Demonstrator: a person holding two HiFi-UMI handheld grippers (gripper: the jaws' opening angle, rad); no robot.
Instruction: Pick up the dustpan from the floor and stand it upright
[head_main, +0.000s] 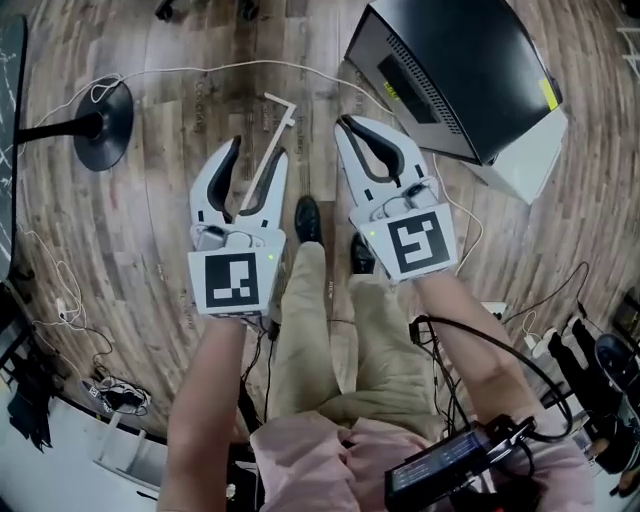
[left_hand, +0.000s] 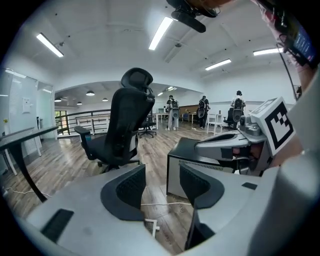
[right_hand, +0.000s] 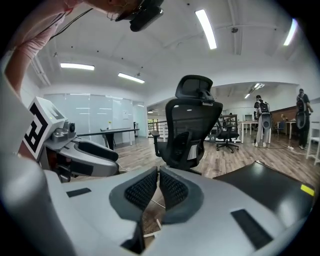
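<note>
A thin white rod (head_main: 272, 148) with a short crosspiece at its far end lies on the wooden floor; it looks like the dustpan's handle, and no pan part shows. In the head view my left gripper (head_main: 256, 155) hangs open above it, the rod passing between its fingers. From the left gripper view (left_hand: 162, 187) only the rod's end (left_hand: 152, 227) shows on the floor below the jaws. My right gripper (head_main: 344, 122) is to the right, shut with nothing between its pads (right_hand: 145, 189), away from the rod.
A large black-topped grey box (head_main: 455, 75) lies on the floor at the upper right. A black round stand base (head_main: 105, 125) sits at the left with a white cable (head_main: 200, 70) beside it. A black office chair (left_hand: 127, 127) stands ahead. My shoes (head_main: 308, 218) are under the grippers.
</note>
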